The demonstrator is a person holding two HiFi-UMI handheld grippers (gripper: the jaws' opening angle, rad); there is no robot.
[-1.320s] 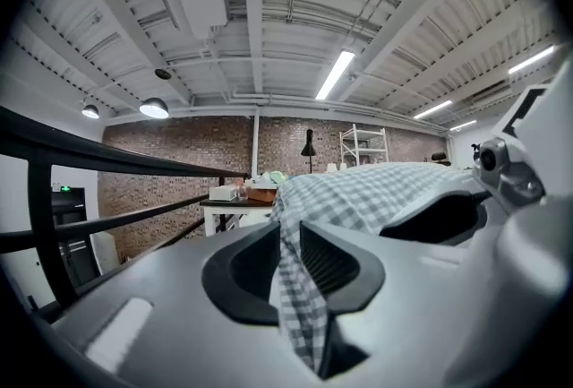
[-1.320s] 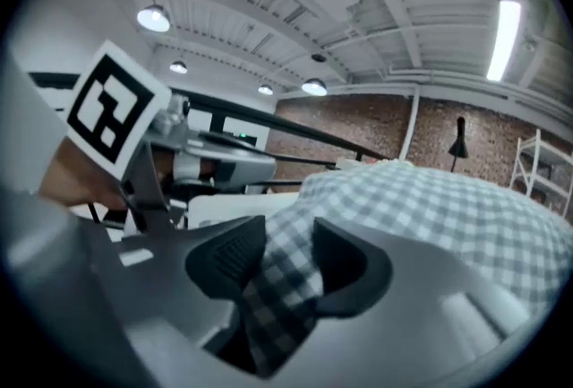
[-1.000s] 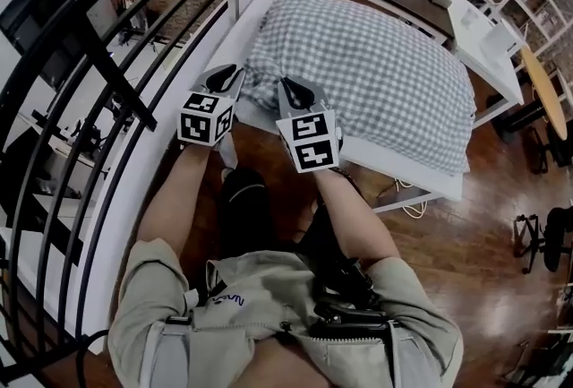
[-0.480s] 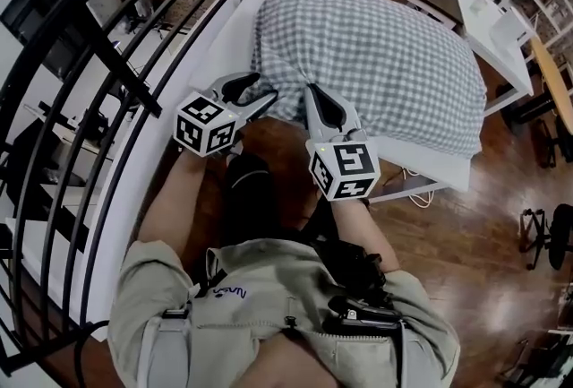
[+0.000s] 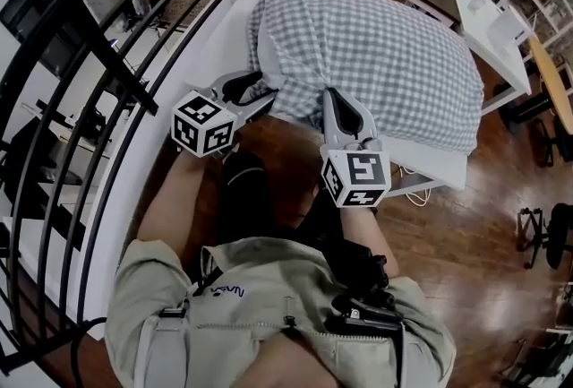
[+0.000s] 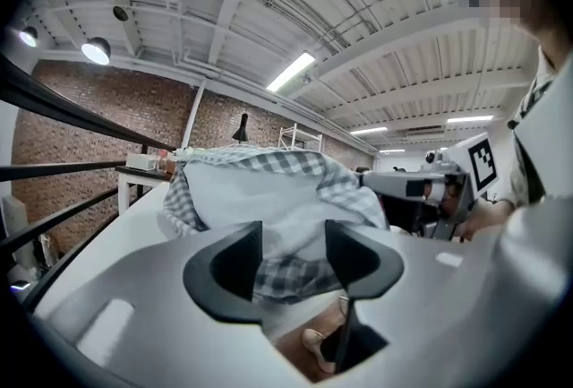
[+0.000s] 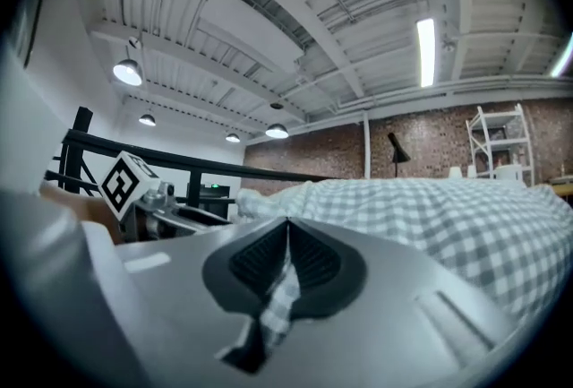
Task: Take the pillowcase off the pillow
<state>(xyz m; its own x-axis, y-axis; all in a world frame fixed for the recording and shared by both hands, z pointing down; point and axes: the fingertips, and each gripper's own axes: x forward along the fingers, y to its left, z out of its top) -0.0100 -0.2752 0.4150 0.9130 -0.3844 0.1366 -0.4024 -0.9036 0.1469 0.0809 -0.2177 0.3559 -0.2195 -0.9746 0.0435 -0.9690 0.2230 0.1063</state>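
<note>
- Head view: the checked pillowcase [image 5: 385,46] lies plump across the white tabletop [image 5: 215,55], with a black railing [image 5: 98,55] running along the left. Both grippers work its near end. The left gripper [image 5: 260,93] sits at the near-left corner. The right gripper [image 5: 333,99] is just beside it on the near edge, and folds of cloth gather toward it.
- Left gripper view: the jaws stand apart, having just been opening. A flap of checked cloth sits between them and neither pad presses on it, so the cloth is released.
- Right gripper view: the jaws are clamped tight. A strip of checked cloth is pinched between the ribbed pads and trails down below them. The rest of the pillowcase stretches away to the right.
</note>
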